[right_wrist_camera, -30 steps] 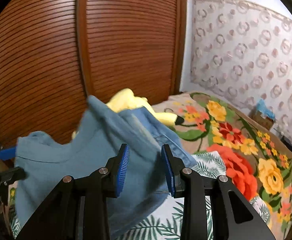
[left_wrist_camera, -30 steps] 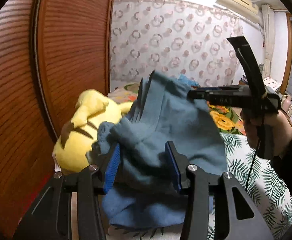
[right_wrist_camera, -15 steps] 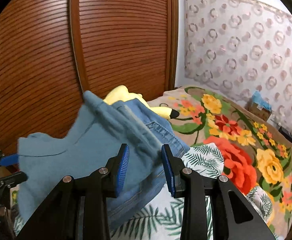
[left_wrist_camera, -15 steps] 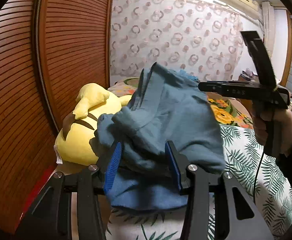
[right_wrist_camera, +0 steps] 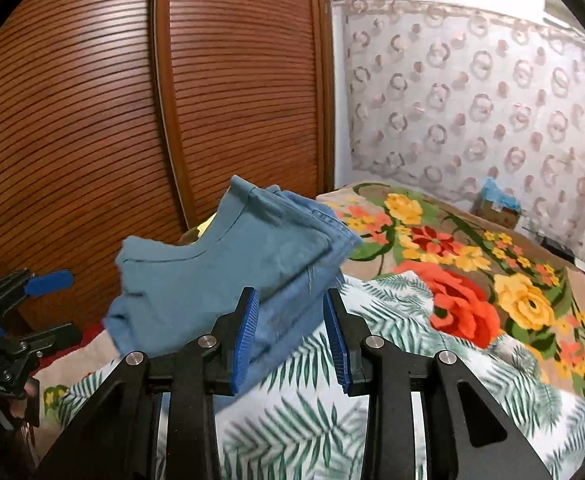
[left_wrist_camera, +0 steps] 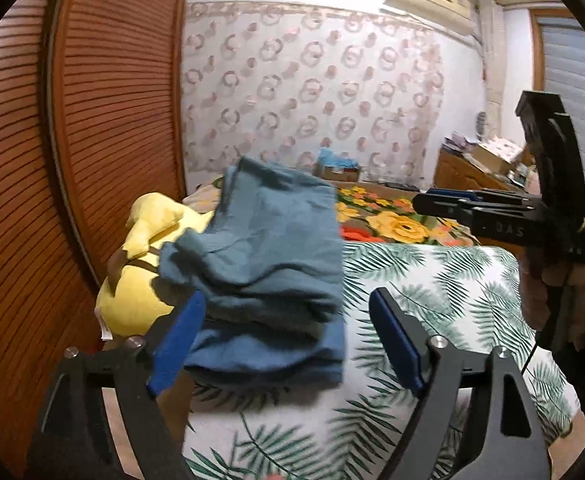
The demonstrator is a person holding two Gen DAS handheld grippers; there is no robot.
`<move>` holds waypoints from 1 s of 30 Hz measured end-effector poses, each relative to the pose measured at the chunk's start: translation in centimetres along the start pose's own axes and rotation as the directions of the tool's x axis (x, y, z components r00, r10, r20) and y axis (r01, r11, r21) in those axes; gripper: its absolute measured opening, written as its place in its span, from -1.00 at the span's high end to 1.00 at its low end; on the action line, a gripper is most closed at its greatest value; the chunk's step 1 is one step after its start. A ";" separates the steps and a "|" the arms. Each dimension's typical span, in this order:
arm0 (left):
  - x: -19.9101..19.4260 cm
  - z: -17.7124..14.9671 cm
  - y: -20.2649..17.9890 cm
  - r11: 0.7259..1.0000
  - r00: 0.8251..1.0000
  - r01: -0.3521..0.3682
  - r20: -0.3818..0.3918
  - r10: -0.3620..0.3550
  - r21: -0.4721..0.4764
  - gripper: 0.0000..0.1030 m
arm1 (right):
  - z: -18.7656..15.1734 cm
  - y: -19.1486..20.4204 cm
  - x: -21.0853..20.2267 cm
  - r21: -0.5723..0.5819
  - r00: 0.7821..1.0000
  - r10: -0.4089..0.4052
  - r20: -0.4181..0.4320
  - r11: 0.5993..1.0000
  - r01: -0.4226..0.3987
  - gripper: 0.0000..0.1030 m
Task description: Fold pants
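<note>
The blue pants (left_wrist_camera: 268, 248) lie in a folded stack on the palm-leaf sheet (left_wrist_camera: 432, 280), leaning on a yellow plush toy (left_wrist_camera: 140, 292). My left gripper (left_wrist_camera: 288, 340) has its jaws opening wide. The stack sits just beyond its left finger, and neither pad presses on it. In the right wrist view the pants (right_wrist_camera: 220, 276) lie ahead and left of my right gripper (right_wrist_camera: 291, 336), whose pads stand partly apart with nothing gripped. From the left wrist view the right gripper (left_wrist_camera: 424, 200) hangs well right of the pants, held by a hand (left_wrist_camera: 552, 300). The left gripper (right_wrist_camera: 52, 308) shows at the far left.
Brown louvered wardrobe doors (left_wrist_camera: 104, 120) stand close on the left behind the plush toy. A flowered blanket (right_wrist_camera: 472, 272) covers the far part of the bed. A cardboard box (right_wrist_camera: 496, 208) stands by the patterned curtain. A wooden desk (left_wrist_camera: 472, 168) is at the right.
The left jaws opened and let go of the pants, which dropped onto the sheet. The right gripper drew off to the right, away from the pants' corner.
</note>
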State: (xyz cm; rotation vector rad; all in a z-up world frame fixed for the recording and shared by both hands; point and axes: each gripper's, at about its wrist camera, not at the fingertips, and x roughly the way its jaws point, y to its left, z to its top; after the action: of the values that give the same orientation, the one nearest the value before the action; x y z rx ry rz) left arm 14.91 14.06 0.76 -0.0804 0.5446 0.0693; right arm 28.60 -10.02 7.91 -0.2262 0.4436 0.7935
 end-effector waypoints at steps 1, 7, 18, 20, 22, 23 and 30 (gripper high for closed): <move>-0.3 -0.1 -0.5 1.000 1.000 0.002 0.002 -0.002 0.014 -0.68 | -0.6 0.2 -1.1 0.003 1.000 -0.010 0.005 1.000 0.010 0.33; -2.4 -0.6 -3.6 0.998 0.999 0.024 0.022 -0.026 0.059 -0.68 | -4.1 2.0 -7.5 0.054 0.993 -0.108 0.037 0.993 0.106 0.20; -6.1 -1.2 -9.6 0.993 0.994 0.079 0.062 -0.085 0.089 -0.68 | -10.2 6.0 -20.0 0.192 0.938 -0.332 0.097 0.931 0.310 -0.15; -6.8 -1.2 -10.6 0.990 0.992 0.100 0.065 -0.107 0.099 -0.68 | -10.8 6.8 -21.7 0.212 0.928 -0.356 0.109 0.921 0.328 -0.16; -7.5 -1.2 -11.7 0.987 0.990 0.117 0.067 -0.125 0.109 -0.68 | -11.4 7.8 -23.5 0.229 0.916 -0.384 0.117 0.908 0.352 -0.16; -7.8 -1.2 -12.1 0.986 0.989 0.122 0.070 -0.130 0.112 -0.68 | -11.7 8.1 -24.5 0.236 0.908 -0.401 0.121 0.900 0.366 -0.16; -10.0 -0.3 -14.3 0.983 0.981 0.142 0.117 -0.156 0.120 -0.68 | -11.9 11.5 -26.3 0.268 0.866 -0.482 0.133 0.859 0.437 -0.16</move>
State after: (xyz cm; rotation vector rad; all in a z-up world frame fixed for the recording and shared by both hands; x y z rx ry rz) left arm 7.47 -0.65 6.48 -0.0074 0.4143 -0.1019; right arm 0.44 -23.15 9.29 -0.0316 0.2728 0.2796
